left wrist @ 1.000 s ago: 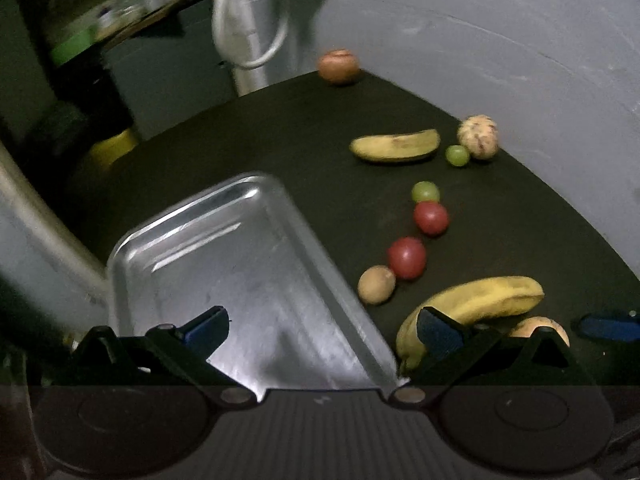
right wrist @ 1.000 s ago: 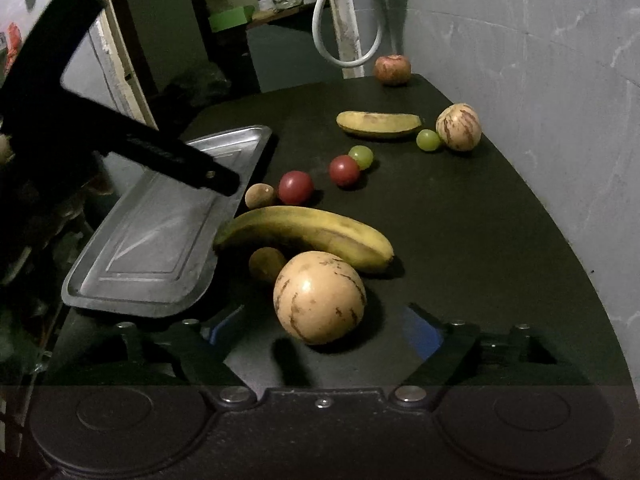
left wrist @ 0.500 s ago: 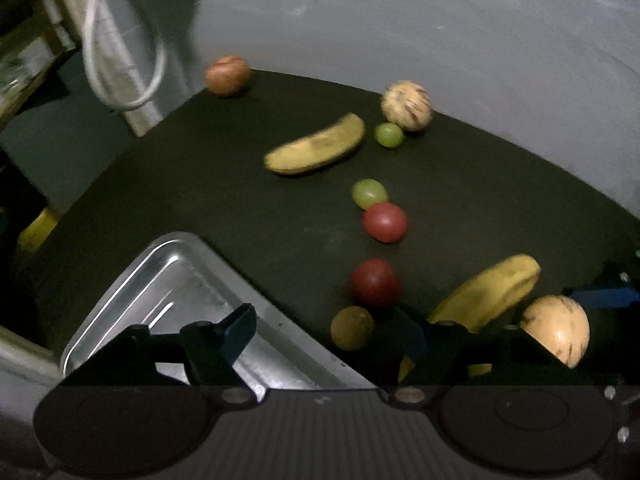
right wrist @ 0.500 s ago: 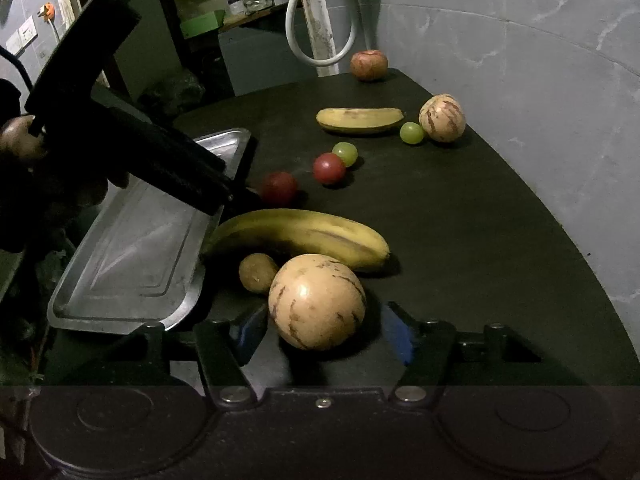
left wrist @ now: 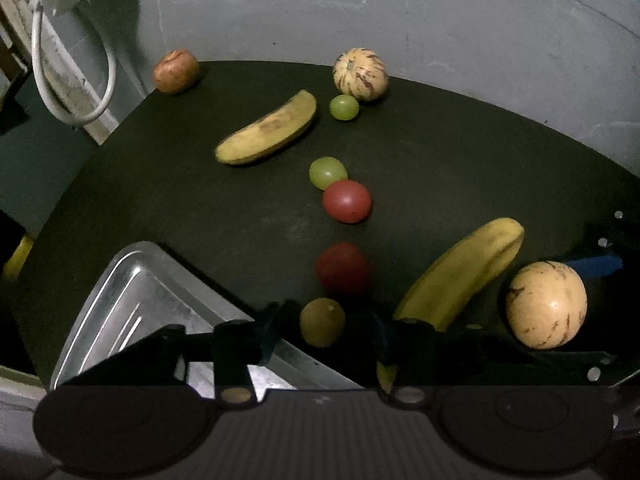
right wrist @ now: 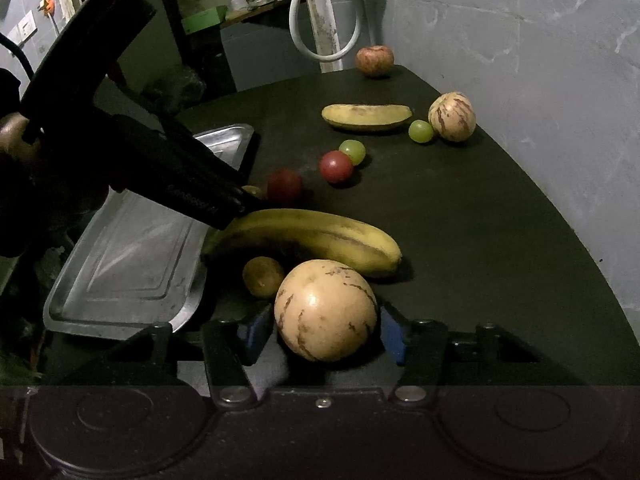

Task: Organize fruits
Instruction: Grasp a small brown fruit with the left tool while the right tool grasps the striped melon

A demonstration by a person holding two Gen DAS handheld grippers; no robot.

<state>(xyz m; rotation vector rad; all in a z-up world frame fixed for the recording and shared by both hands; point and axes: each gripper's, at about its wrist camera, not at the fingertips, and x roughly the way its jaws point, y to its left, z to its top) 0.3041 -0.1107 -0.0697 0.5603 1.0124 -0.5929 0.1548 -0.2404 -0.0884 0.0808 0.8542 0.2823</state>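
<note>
Both grippers have just been closing since the earlier frames, and the left gripper (left wrist: 323,334) swung off the metal tray (left wrist: 132,300) over to the small brown fruit (left wrist: 322,322). Left to right: tray empty at the table's left edge; brown fruit sits between the left jaws, gaps visible either side, no pad contact yet. Right gripper (right wrist: 325,330) brackets the pale striped melon (right wrist: 325,310), blue pads just beside it, not clearly pressing. Long banana (right wrist: 308,238) lies between. Step: double pick, grasp phase. Next: finish closing, lift, carry to tray. Faint lettering on left gripper's body, unreadable.
</note>
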